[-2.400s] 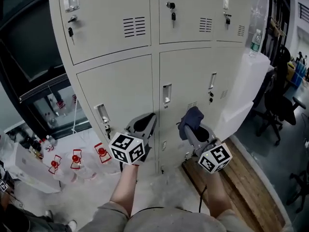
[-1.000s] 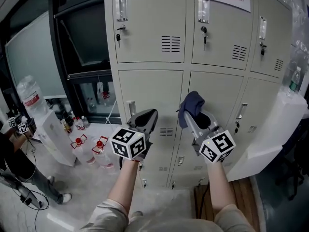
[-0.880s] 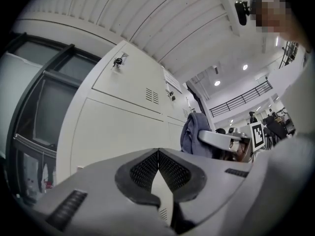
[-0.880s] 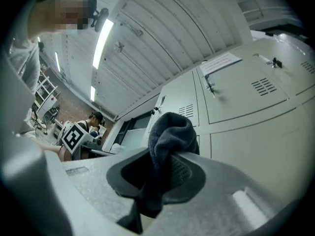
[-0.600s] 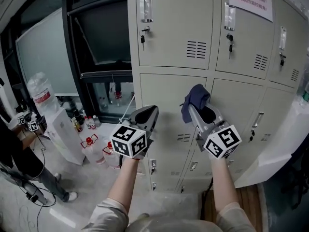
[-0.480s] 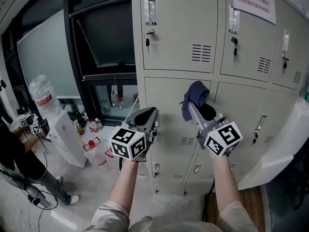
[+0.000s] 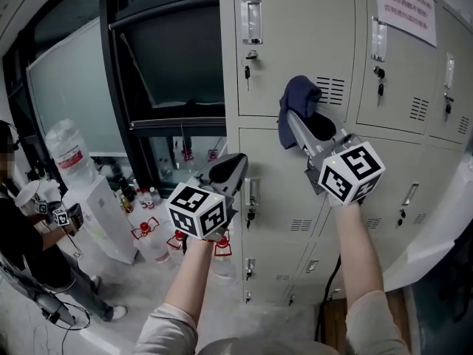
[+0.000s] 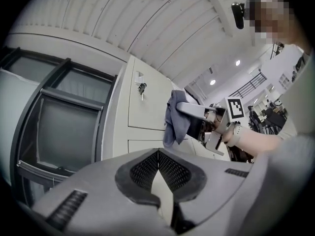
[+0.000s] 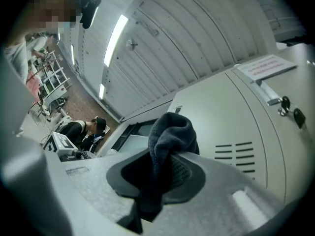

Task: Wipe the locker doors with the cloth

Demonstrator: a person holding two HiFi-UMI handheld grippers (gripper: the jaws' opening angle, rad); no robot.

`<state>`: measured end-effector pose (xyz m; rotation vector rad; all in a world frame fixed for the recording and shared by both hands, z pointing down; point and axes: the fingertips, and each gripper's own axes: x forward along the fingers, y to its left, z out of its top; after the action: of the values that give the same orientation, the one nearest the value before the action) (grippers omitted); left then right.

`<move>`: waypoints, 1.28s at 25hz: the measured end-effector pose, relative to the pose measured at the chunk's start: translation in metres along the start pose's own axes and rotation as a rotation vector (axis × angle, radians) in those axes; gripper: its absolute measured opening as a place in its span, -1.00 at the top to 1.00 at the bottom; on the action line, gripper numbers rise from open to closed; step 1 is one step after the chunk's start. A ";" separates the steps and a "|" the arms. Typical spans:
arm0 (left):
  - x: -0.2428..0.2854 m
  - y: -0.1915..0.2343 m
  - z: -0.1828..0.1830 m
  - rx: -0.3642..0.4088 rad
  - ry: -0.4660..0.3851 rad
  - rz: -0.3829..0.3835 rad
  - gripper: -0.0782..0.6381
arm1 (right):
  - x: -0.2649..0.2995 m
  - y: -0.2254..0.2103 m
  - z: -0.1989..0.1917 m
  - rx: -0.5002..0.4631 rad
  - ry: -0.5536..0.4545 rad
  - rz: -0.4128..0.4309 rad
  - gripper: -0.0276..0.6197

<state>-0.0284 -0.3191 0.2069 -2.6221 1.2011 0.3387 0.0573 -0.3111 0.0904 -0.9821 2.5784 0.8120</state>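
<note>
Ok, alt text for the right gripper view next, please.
The right claw is shut on a dark blue cloth, which bunches up above its tips. Beyond it stands a pale grey metal locker door with vent slots and hanging keys.

The left gripper (image 7: 238, 160) and right gripper (image 7: 291, 117) are grey plastic with black ribbed pads (image 8: 142, 168) — each bears a white cube (image 7: 196, 211) of black square markers. Pale grey short sleeves (image 7: 166, 331) cover the upper arms, and a black cable (image 7: 327, 296) hangs beside the right one.
</note>
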 end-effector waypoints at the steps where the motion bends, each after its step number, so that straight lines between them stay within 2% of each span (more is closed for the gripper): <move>1: 0.001 0.003 0.004 0.005 -0.005 -0.005 0.79 | 0.006 -0.001 0.006 -0.011 -0.006 0.003 0.74; 9: 0.012 0.018 0.037 0.031 -0.050 -0.029 0.79 | 0.047 -0.019 0.060 -0.113 -0.046 -0.014 0.74; 20: 0.020 0.016 0.058 0.066 -0.091 -0.078 0.79 | 0.109 -0.044 0.132 -0.134 -0.070 -0.042 0.74; 25: 0.021 0.019 0.070 0.068 -0.121 -0.095 0.79 | 0.145 -0.052 0.164 -0.174 -0.050 -0.037 0.74; 32: 0.024 0.028 0.067 0.077 -0.093 -0.115 0.79 | 0.200 -0.066 0.196 -0.201 0.015 -0.099 0.74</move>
<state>-0.0419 -0.3327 0.1331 -2.5656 1.0088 0.3806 -0.0366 -0.3420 -0.1799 -1.1660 2.4744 1.0558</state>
